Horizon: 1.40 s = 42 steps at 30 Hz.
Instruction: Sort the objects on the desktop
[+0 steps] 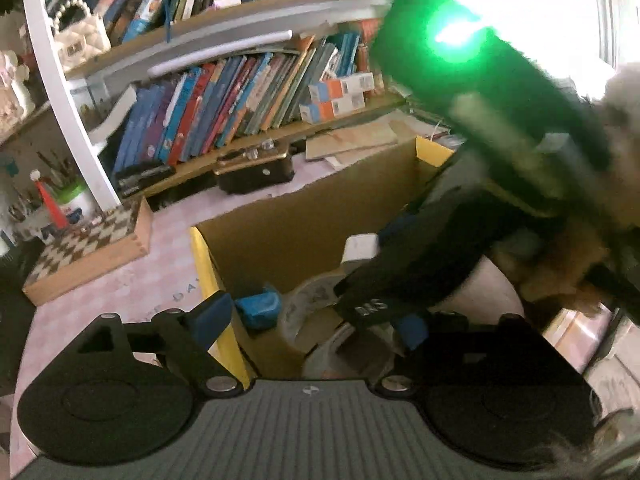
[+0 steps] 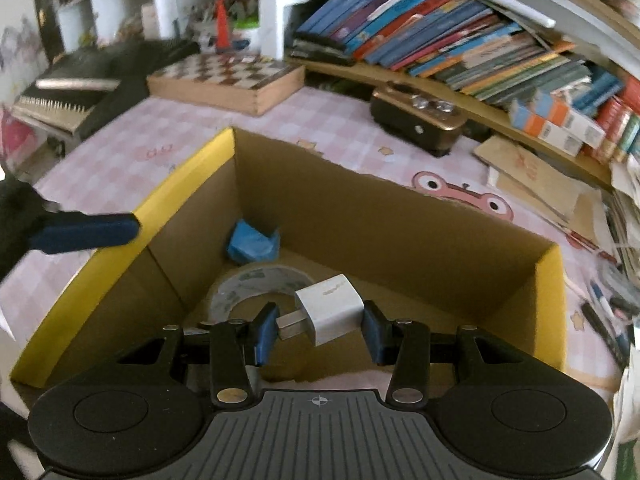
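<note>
An open cardboard box [image 2: 188, 184] with yellow flaps stands on the pink checked desk. Inside lie a blue crumpled object [image 2: 252, 244] and a roll of clear tape [image 2: 256, 284]. My right gripper [image 2: 320, 326] hangs over the box with its jaws apart. A white charger plug [image 2: 330, 308] sits tilted between them, touching the right pad, its prongs toward the left pad. My left gripper [image 1: 308, 320] is open and empty at the box's left flap [image 1: 208, 276]. In the left wrist view the right gripper [image 1: 400, 280] reaches into the box, and the blue object [image 1: 258, 310] shows.
A wooden chessboard box [image 2: 232, 78] and a dark brown device [image 2: 416, 120] sit at the back of the desk. Bookshelves run behind. Cardboard sheets [image 2: 532, 180] and pens [image 2: 604, 320] lie at the right. A keyboard [image 2: 60, 100] is at the far left.
</note>
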### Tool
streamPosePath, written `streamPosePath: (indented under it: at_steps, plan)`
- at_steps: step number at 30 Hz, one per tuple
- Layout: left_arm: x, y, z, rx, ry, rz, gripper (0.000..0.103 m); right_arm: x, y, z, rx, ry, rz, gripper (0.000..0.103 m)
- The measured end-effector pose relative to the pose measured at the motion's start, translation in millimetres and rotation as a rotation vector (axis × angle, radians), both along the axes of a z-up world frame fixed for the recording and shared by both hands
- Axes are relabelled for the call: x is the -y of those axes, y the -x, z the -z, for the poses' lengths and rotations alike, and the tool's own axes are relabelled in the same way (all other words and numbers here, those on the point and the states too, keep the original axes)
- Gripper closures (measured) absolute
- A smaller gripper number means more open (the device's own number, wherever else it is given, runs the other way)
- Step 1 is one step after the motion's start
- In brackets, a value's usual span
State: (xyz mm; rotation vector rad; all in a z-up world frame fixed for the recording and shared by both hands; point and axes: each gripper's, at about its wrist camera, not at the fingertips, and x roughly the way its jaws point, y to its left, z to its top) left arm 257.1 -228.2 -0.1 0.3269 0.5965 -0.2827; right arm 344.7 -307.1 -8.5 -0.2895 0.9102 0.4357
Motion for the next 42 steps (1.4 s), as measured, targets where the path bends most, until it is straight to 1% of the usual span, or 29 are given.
streamPosePath:
  at_steps: [1,3,5,6,8,10,14,16,17,23,26,29,31,33,34,37,42]
  plan:
    - [0.4,1.8,-0.9,0.009,-0.004,-0.002,0.013,-3.3,-1.7,0.7,-0.011,0.007,-0.012,0.059]
    - [-1.3,6.8,-2.3,0.027,-0.002,-0.012,0.012,-8.7,-2.5,1.0,-0.018,0.016,-0.028,0.058]
    - [-4.8,8.1,-3.5,0.032,0.008,-0.025,0.012,-11.3,0.8,-1.9,0.014,0.010,-0.032,0.057]
    - [-6.8,9.4,-4.5,0.036,0.013,-0.036,0.012,-11.9,2.3,-4.0,0.036,0.003,-0.032,0.049]
    - [-11.0,12.2,-6.5,0.046,0.025,-0.052,0.012,-12.5,4.2,-8.2,0.067,-0.009,-0.019,0.041]
    - [-15.5,16.0,-10.1,0.063,0.039,-0.071,0.012,-11.5,6.4,-12.5,0.089,-0.023,-0.005,0.041]
    - [-24.2,26.1,-21.0,0.113,0.073,-0.113,0.007,-5.0,13.1,-24.3,0.144,-0.062,0.037,0.040]
    - [-29.0,31.2,-27.1,0.132,0.091,-0.127,0.004,0.4,17.7,-31.1,0.173,-0.093,0.064,0.037]
    - [-31.3,34.1,-30.2,0.138,0.101,-0.129,0.004,2.9,20.7,-34.3,0.188,-0.111,0.075,0.035]
    - [-41.9,50.5,-41.7,0.162,0.125,-0.150,0.004,10.9,41.2,-51.5,0.263,-0.172,0.119,0.034]
    - [-51.1,60.9,-48.2,0.179,0.143,-0.173,0.003,15.0,54.9,-60.1,0.296,-0.194,0.148,0.034]
    - [-65.8,73.6,-54.4,0.189,0.183,-0.196,0.002,20.5,73.6,-68.4,0.332,-0.216,0.185,0.034]
    - [-77.5,82.9,-57.0,0.190,0.213,-0.222,0.002,25.4,86.5,-72.3,0.355,-0.225,0.217,0.032]
    - [-87.8,92.3,-59.0,0.193,0.229,-0.249,0.001,29.7,101.5,-75.6,0.376,-0.231,0.250,0.029]
    - [-93.2,98.1,-59.6,0.196,0.236,-0.261,0.000,31.4,109.9,-76.8,0.385,-0.233,0.264,0.028]
    - [-105.7,116.8,-60.0,0.204,0.253,-0.276,0.000,34.2,134.8,-76.6,0.402,-0.230,0.299,0.027]
    - [-120.6,149.7,-52.8,0.175,0.268,-0.263,0.000,30.9,175.6,-65.9,0.403,-0.221,0.347,0.022]
